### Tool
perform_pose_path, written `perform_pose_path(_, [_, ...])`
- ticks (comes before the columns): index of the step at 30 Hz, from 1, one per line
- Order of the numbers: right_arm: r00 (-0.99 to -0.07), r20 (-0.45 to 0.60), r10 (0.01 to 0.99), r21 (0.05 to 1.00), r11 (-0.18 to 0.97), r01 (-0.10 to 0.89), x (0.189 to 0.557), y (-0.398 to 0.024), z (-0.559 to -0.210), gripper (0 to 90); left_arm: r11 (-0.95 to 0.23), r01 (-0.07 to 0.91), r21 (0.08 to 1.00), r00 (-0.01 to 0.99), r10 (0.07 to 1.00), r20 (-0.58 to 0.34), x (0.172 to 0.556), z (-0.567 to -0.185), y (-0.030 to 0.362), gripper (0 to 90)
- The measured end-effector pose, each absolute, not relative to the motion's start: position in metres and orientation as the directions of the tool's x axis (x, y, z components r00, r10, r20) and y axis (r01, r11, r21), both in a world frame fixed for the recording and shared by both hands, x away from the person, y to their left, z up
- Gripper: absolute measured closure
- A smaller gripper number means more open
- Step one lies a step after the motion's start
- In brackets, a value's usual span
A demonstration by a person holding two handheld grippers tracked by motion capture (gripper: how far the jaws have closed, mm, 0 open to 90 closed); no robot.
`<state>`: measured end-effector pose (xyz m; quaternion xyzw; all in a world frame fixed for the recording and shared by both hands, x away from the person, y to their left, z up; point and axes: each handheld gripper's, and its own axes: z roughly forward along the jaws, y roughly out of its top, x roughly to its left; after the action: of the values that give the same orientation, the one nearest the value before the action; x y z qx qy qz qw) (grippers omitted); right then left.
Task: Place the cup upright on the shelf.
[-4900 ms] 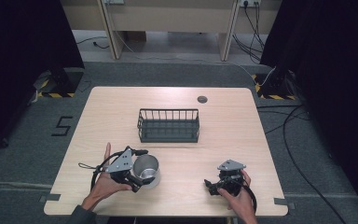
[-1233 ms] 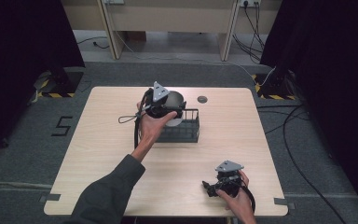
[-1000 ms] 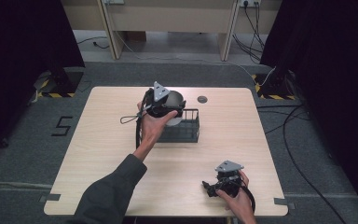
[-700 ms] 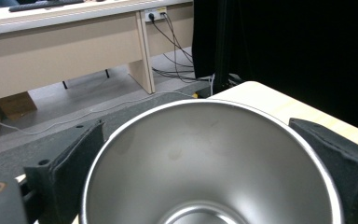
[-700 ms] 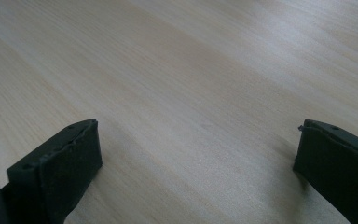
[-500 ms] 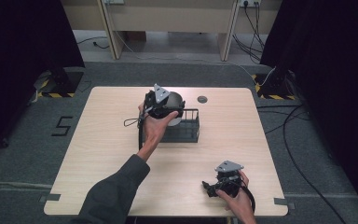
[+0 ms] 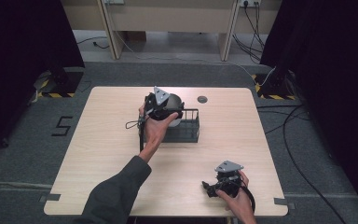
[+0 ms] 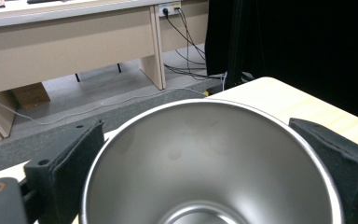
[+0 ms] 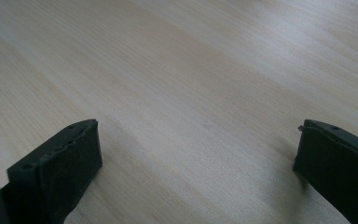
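Cup (image 8: 205, 168), one, smooth round steel, mouth facing left gripper's camera, axis along jaws; pinched by left gripper (image 7: 164, 106) over one black wire basket (image 7: 186, 130) at table's (image 7: 98, 140) 12 o'clock. Right gripper (image 7: 214, 187), at 5 o'clock, spread wide above bare pale wood.

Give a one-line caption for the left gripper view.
Left tool shut on a steel cup, its open mouth facing the camera.
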<state>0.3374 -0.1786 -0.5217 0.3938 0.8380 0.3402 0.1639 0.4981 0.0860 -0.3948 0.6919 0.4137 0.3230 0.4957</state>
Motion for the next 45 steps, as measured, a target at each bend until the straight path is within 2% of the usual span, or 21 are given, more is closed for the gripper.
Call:
perform_pose_path(33, [-0.640, -0.007, 0.768, 0.699, 0.462, 0.546, 0.337, -0.178, -0.522, 0.6, -0.210, 0.278, 0.937, 0.451, 0.890, 0.066, 0.503, -0.431, 0.086, 5.8])
perform_pose_path(45, [-0.642, -0.008, 0.767, 0.701, 0.462, 0.543, 0.337, -0.178, -0.522, 0.6, -0.222, 0.281, 0.934, 0.479, 0.875, 0.064, 0.505, -0.430, 0.090, 5.4])
